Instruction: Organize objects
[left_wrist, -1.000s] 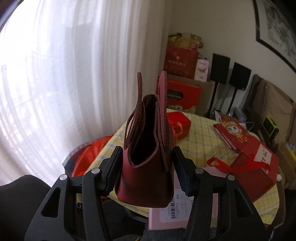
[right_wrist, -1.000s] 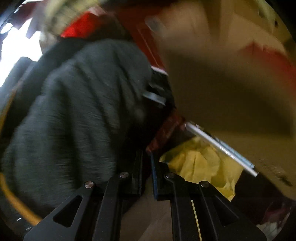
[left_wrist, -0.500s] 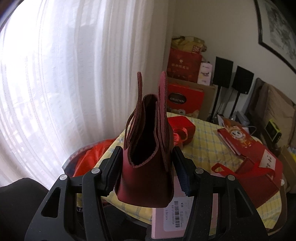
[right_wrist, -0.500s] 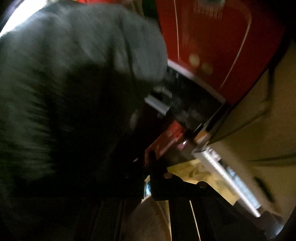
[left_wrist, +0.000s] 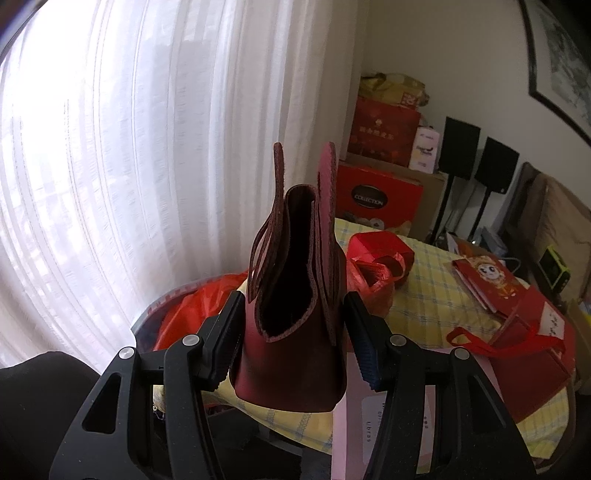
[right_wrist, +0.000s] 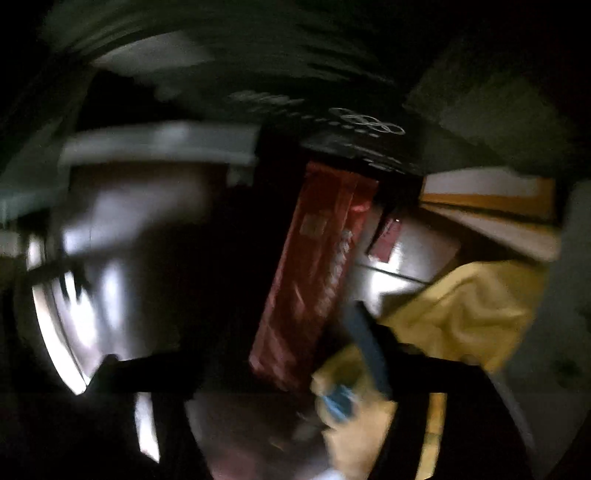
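We keep left gripper (left_wrist: 293, 325) clamped on dark red leather bag (left_wrist: 291, 295), raised above yellow checked table (left_wrist: 436, 306) — hold level, no squeeze change. Bag upright: mouth and handles point up, long axis vertical. Right gripper (right_wrist: 266, 354): jaws just opened wide, nothing visibly between them (view dark, blurred); red box (right_wrist: 314, 273) lies beyond.

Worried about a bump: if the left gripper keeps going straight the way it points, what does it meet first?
Probably the red bag on the yellow checked table, just beyond the dark red leather bag that the left gripper holds; depth is unclear.
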